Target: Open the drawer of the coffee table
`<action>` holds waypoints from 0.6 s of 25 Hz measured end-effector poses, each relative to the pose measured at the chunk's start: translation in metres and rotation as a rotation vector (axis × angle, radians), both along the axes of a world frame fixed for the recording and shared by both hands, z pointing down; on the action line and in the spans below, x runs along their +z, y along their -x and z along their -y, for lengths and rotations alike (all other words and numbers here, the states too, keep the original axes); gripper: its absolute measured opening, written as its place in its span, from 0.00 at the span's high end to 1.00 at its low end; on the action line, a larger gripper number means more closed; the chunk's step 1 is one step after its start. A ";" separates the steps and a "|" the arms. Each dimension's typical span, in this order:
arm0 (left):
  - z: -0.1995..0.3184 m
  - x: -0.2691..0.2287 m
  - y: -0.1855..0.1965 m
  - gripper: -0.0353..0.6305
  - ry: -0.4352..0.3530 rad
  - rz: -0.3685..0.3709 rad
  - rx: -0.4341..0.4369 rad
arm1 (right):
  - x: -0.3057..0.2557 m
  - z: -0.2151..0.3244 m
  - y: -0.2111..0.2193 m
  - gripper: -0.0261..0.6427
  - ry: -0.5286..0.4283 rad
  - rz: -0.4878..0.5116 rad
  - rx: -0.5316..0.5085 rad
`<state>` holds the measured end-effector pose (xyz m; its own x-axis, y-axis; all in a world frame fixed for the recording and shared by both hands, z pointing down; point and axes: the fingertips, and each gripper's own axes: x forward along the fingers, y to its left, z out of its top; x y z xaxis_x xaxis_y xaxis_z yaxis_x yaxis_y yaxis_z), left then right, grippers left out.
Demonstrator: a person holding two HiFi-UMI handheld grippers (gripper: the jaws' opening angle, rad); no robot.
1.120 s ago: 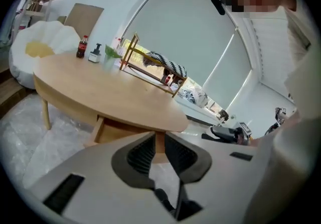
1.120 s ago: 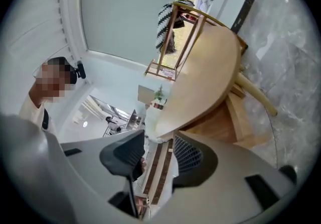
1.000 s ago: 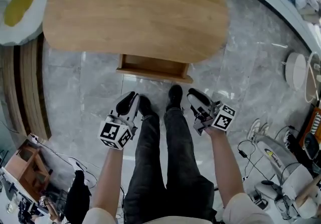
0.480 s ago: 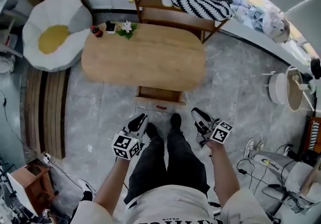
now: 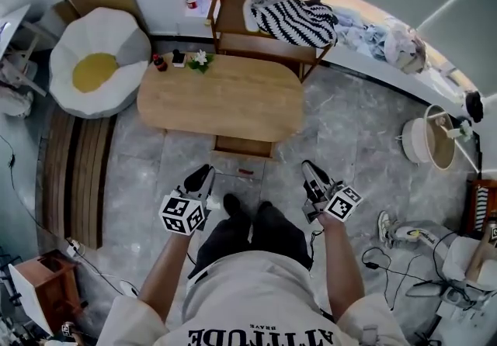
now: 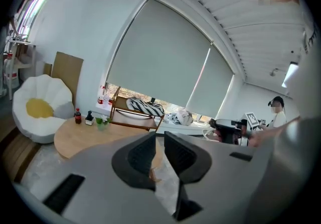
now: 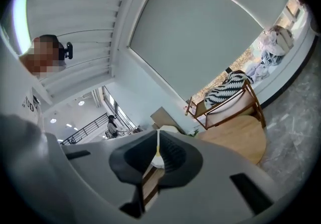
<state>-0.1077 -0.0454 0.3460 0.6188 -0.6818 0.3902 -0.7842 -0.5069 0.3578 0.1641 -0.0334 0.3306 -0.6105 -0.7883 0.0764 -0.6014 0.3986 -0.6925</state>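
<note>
At the desk's (image 5: 221,96) near edge, the drawer (image 5: 243,147) sits pulled open. Left gripper (image 5: 199,176) is well short of it, fingers slightly apart, empty. Right gripper (image 5: 310,171) is alongside, fingers closed together on nothing.

Egg-shaped cushion (image 5: 97,73), striped blanket (image 5: 291,17), wooden chair (image 5: 248,43)

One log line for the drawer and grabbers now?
drawer: pulled out of coffee table | left gripper: open, empty | right gripper: shut, empty | contact: none
</note>
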 end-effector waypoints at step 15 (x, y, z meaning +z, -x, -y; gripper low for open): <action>-0.115 -0.028 0.003 0.85 -0.050 0.035 -0.076 | -0.052 -0.127 -0.022 0.93 -0.124 -0.078 -0.033</action>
<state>-0.1108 0.0693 0.3180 0.5508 -0.7457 0.3748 -0.8328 -0.4617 0.3052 0.1860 0.0932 0.2783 -0.6324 -0.7741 0.0276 -0.6363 0.4988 -0.5885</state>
